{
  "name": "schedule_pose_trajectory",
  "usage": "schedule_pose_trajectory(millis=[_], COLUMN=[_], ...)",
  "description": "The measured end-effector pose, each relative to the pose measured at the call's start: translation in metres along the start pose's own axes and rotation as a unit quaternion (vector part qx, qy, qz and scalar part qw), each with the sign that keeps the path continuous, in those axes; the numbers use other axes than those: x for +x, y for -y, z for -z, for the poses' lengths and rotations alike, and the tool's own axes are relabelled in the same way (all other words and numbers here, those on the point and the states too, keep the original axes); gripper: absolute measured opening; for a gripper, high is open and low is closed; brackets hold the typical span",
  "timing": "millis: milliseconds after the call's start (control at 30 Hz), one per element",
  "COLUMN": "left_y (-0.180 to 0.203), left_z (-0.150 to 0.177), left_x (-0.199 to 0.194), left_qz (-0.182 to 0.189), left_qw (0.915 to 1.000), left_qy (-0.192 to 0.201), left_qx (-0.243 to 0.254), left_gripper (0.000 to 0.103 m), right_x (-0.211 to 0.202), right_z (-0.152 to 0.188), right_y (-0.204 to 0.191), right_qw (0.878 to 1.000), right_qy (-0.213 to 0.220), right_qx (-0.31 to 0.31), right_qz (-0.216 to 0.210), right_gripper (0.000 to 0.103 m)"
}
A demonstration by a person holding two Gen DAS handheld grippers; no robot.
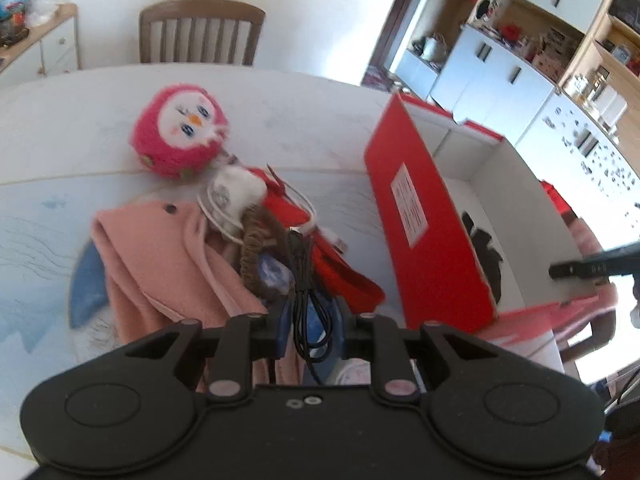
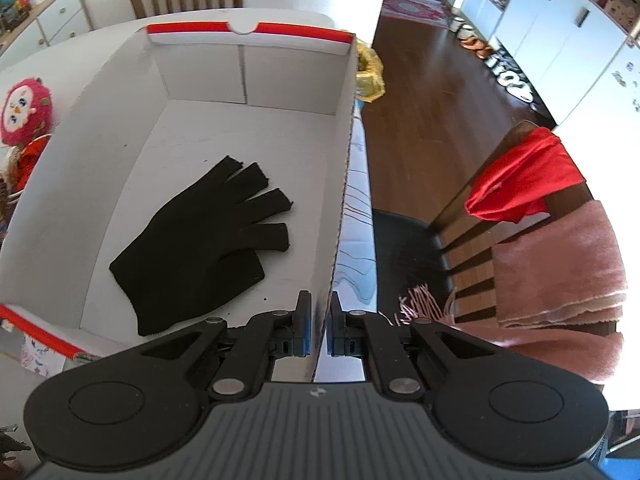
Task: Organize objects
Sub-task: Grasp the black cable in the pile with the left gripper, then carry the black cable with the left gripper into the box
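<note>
A red-and-white cardboard box (image 2: 200, 80) stands open on the table, with one black glove (image 2: 208, 236) lying inside. My right gripper (image 2: 319, 330) is shut on the box's right wall (image 2: 342, 184). My left gripper (image 1: 312, 324) is shut on a coiled black cable (image 1: 306, 280) and holds it above a pile of things left of the box (image 1: 424, 220). The pile holds a pink plush toy (image 1: 180, 132), a pink cloth (image 1: 160, 256), a red cloth (image 1: 332, 264) and a white cord (image 1: 224, 216).
A wooden chair (image 1: 200, 32) stands behind the table. Another chair (image 2: 480, 208) at the right carries a red cloth (image 2: 524, 176) and a pink scarf (image 2: 560, 264). A yellow bag (image 2: 370, 72) lies behind the box. Cupboards line the far wall.
</note>
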State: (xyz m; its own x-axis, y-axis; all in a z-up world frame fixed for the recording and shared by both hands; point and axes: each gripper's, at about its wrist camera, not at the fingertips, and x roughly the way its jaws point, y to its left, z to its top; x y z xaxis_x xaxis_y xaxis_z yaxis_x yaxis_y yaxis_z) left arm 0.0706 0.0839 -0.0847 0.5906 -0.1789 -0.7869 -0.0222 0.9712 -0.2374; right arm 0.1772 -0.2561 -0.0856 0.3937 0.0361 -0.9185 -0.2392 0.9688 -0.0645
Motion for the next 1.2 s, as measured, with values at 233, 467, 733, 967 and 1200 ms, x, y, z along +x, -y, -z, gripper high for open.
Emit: schedule_pose_trajectory(millis=[233, 467, 733, 967, 1200], left_y=[0.007, 0.015, 0.028, 0.033, 0.037], left_z=[0.001, -0.003, -0.003, 0.002, -0.007], left_x=[0.022, 0.033, 0.041, 0.041, 0.014], left_qz=[-0.011, -0.040, -0.071, -0.090, -0.067], left_qw=[0.9993, 0.9972, 0.9937, 0.9923, 0.9972], left_qy=[-0.023, -0.042, -0.059, -0.059, -0.018], left_qx=[0.025, 0.046, 0.063, 0.061, 0.027], left_gripper=[0.020, 0.041, 0.028, 0.014, 0.011], right_x=[0.003, 0.002, 0.003, 0.002, 0.003], right_z=[0.002, 0.003, 0.003, 0.004, 0.004], right_y=[-0.001, 0.000, 0.002, 0.004, 0.007], right_qw=[1.000, 0.999, 0.999, 0.999, 0.999], right_qy=[0.001, 0.004, 0.007, 0.010, 0.013], right_qx=[-0.018, -0.028, -0.031, -0.030, -0.028], right_qz=[-0.013, -0.019, -0.025, -0.030, -0.036], right_gripper=[0.007, 0.007, 0.007, 0.007, 0.008])
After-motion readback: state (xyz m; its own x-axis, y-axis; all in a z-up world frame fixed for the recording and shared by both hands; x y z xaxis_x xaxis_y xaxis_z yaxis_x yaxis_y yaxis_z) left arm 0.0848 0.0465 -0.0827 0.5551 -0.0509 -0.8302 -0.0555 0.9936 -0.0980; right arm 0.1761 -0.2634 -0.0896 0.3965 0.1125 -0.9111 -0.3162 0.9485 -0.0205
